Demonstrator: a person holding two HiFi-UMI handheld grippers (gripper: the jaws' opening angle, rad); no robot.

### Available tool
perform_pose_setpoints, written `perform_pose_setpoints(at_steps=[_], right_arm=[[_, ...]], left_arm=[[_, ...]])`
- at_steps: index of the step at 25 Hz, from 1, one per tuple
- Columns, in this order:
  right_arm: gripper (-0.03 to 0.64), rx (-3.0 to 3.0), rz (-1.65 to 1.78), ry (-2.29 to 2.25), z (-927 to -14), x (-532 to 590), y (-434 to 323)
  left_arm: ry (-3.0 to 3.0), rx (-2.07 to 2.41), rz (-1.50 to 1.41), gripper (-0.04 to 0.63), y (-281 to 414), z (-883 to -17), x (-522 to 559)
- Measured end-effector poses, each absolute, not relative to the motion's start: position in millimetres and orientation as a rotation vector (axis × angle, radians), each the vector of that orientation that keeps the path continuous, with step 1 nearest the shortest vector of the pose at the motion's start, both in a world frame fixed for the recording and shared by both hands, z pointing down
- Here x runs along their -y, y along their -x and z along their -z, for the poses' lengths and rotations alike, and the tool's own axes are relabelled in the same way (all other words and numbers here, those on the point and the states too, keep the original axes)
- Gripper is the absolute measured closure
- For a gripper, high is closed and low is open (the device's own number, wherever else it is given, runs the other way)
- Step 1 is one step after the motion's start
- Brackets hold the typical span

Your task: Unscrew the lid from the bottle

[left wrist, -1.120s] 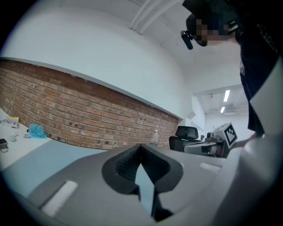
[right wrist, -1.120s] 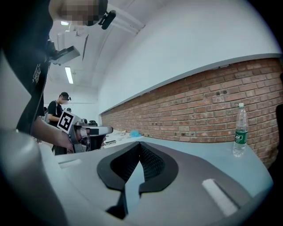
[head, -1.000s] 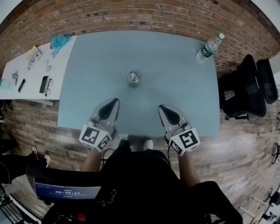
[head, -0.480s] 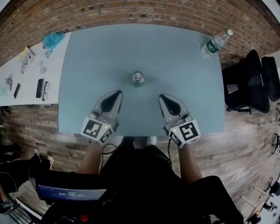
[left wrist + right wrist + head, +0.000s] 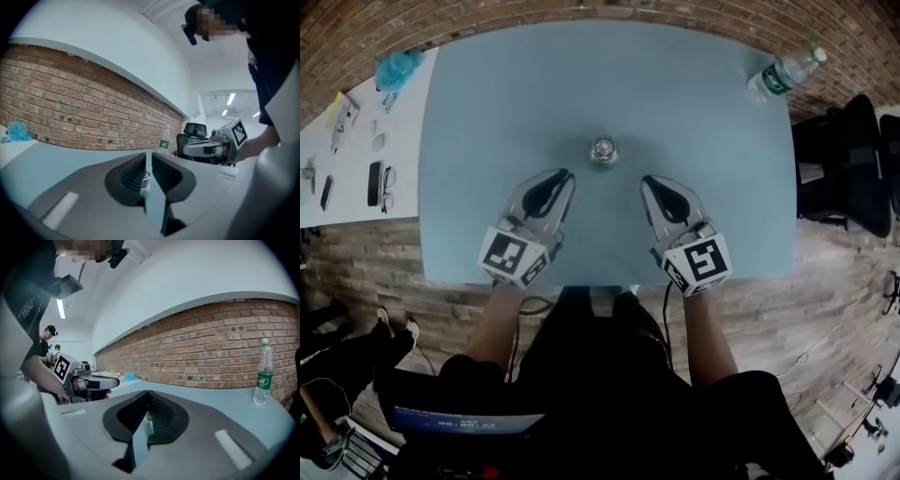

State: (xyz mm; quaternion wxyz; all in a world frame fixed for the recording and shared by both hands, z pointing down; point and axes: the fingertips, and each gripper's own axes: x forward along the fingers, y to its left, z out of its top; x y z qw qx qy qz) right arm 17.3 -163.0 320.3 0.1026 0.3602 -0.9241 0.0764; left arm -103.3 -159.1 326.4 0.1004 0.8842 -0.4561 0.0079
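1. The blue-grey counter (image 5: 534,94) fills the middle of the head view. A white counter (image 5: 347,202) adjoins it on the left, and a black chair (image 5: 853,159) stands to the right.
2. The left gripper (image 5: 566,175) and the right gripper (image 5: 648,181) hover over the near half of the counter, side by side and well apart, both pointing far.
3. Left gripper: its jaws have just been opening and now stand a narrow slit apart. Nothing sits between them.
4. Right gripper: its jaws are fully together and hold nothing.
5. A clear water bottle (image 5: 783,73) with a green label and a white cap stands at the far right corner.
6. The small clear bottle (image 5: 603,162) stands upright at mid-counter, just beyond the tips of both grippers and touching neither. Each gripper view shows it beyond that gripper's jaws.
7. Its lid (image 5: 603,147) is on. The contents cannot be made out.
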Motion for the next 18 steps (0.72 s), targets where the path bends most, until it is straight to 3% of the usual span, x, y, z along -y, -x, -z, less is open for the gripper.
perform_pose_setpoints(at_steps=[18], right_arm=[[0.607,2.705,-0.223,-1.027,-340.9,182.7,9.2]], left_arm=[[-2.626,1.265,-0.076,0.514,92.0,-362.7,184.5]])
